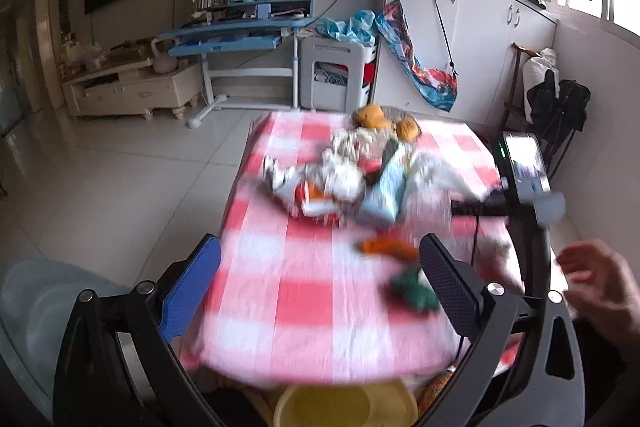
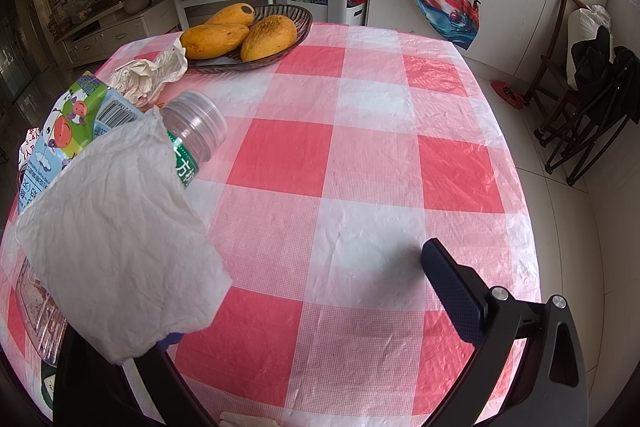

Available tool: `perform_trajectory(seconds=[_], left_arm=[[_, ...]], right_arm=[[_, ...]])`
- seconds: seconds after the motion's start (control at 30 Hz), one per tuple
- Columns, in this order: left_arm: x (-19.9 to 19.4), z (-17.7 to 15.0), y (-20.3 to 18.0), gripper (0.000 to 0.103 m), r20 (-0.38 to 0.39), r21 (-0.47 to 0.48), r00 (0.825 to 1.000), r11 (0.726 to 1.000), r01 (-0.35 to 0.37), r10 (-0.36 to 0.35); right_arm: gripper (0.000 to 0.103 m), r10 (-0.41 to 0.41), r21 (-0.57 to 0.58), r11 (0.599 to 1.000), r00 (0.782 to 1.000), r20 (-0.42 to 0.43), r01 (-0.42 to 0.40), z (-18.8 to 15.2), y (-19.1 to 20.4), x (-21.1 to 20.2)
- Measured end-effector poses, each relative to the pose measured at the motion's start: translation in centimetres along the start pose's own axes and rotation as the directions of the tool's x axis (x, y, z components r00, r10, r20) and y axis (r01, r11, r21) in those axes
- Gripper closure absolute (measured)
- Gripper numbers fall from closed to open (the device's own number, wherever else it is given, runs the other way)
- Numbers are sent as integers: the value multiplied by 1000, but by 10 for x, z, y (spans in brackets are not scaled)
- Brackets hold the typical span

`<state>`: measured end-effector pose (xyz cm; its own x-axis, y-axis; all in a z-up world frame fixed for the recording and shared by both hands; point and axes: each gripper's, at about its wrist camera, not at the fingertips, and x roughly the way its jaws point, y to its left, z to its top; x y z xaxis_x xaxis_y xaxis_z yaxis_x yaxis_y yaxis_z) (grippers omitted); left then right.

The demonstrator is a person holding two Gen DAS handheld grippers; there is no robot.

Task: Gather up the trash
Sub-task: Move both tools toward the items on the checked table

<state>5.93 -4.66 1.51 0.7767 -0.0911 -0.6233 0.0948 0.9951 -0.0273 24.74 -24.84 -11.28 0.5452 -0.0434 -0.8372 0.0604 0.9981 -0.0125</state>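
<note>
The collecting looks to be at an early stage, since most of the trash still lies on the table. In the left wrist view the left gripper [image 1: 320, 283] hangs above the near edge of the checked tablecloth [image 1: 304, 295] with its claw spread wide and nothing between the fingers; the view is blurred. The litter heap [image 1: 352, 179] lies across the middle of the cloth, with an orange scrap [image 1: 386, 247] and a dark green wrapper [image 1: 412, 291] nearer, and a yellow bin [image 1: 344, 405] shows just under the near edge, probably where the trash goes. In the right wrist view a white crumpled tissue [image 2: 120, 239] drapes over the left finger of the right gripper [image 2: 304, 291], whose claw stands wide apart, so it seems merely hung there, not pinched. Beside the tissue lie a clear plastic bottle [image 2: 196, 127] and a cartoon snack bag [image 2: 68, 123], and further off a wad of paper [image 2: 148, 75] next to a basket of mangoes [image 2: 240, 35]. The next move calls for closing on one piece and carrying it to the bin. Beyond are a tiled floor, a blue desk [image 1: 236, 35] and white cabinets [image 1: 472, 39].
</note>
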Motion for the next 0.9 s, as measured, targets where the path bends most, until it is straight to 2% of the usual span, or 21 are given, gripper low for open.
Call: perform_trajectory(seconds=[0.17, 0.27, 0.3, 0.33, 0.37, 0.4, 0.47, 0.53, 0.6, 0.73, 0.83, 0.9], left_arm=[[61, 47, -12, 7, -43, -13, 999, 1000, 19, -19], [92, 56, -11, 7, -34, -38, 999, 999, 39, -40], [106, 56, -10, 7, -66, -49, 998, 999, 18, -21], [121, 56, -9, 7, -128, -59, 991, 998, 34, -41], [130, 55, -7, 7, -149, -78, 986, 995, 62, -73], [138, 54, -6, 7, -164, -84, 984, 995, 56, -69], [151, 49, -6, 7, -185, -38, 983, 999, -10, 3], [163, 42, -2, 7, -217, -21, 975, 999, -50, 44], [165, 37, 3, 7, -227, -47, 973, 997, -59, 47], [139, 26, 2, 7, -183, -74, 983, 996, -45, 31], [104, 22, -4, 7, -114, -106, 993, 994, -3, -9], [80, 17, -9, 7, -57, -74, 998, 997, -11, 6]], right_arm=[[6, -5, 8, 1000, 1000, 1, 5, -3, 2, 0], [6, -18, 25, 1000, 1000, 1, 17, 0, 2, 1], [6, -17, 27, 999, 1000, 2, 17, -1, 1, 1], [6, -15, 25, 1000, 1000, 2, 15, -2, 6, 1], [6, -15, 26, 1000, 1000, 2, 15, -2, 6, 1], [6, -17, 32, 999, 1000, 1, 17, -2, 7, 1], [6, -4, 22, 1000, 1000, -9, 4, -1, 6, -1], [6, 36, 45, 998, 999, -19, -35, -5, 0, -9], [6, 32, 110, 993, 999, 33, -35, -14, -11, -30], [6, -50, 82, 996, 986, 158, 38, -30, -14, -88], [6, -78, 50, 996, 959, 271, 67, -47, -11, -140], [6, -112, 73, 993, 942, 315, 94, -60, -8, -168]])
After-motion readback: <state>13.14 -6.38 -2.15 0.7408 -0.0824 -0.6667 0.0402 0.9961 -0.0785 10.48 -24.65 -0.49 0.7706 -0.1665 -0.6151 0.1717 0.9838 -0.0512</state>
